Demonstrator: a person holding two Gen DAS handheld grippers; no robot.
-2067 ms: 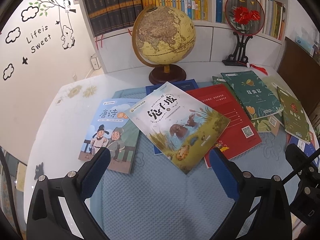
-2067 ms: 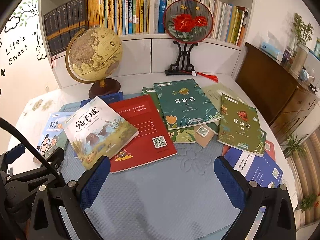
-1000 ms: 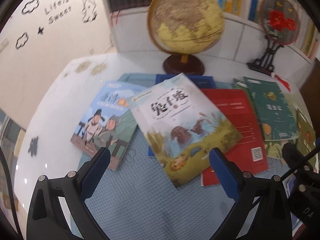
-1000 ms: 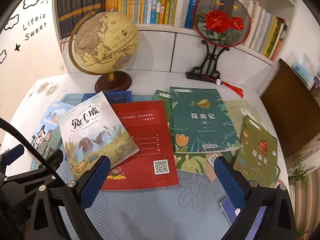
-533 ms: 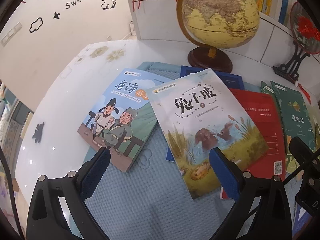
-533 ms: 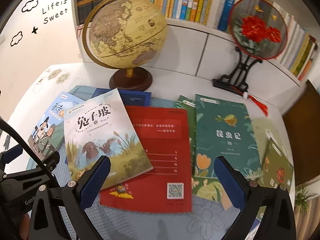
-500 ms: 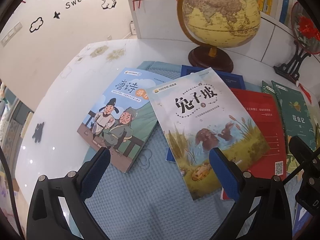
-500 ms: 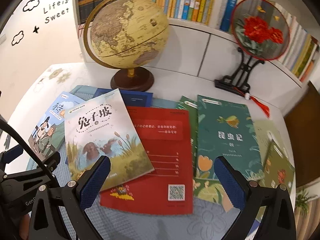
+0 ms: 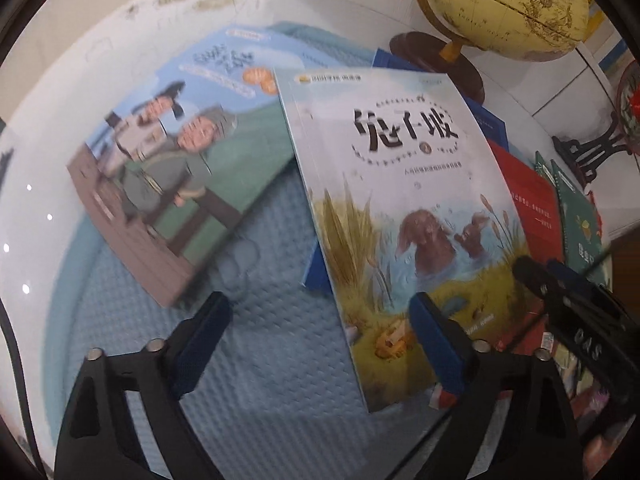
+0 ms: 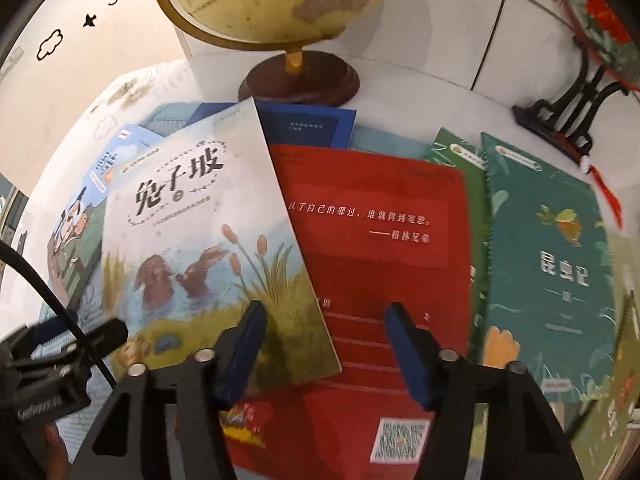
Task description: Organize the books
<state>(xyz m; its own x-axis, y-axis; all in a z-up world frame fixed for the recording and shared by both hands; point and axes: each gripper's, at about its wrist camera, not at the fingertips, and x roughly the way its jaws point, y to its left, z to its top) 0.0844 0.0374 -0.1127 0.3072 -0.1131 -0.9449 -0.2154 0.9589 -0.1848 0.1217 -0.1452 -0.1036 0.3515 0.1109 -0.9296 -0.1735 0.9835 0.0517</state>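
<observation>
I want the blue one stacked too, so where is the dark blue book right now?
The dark blue book lies flat at the back of the pile, just in front of the globe's base, mostly covered by the rabbit book and the red book.

Glossy paper rabbit book (image 9: pixel 404 208) lies on textured blue cloth mat (image 9: pixel 260 360).
</observation>
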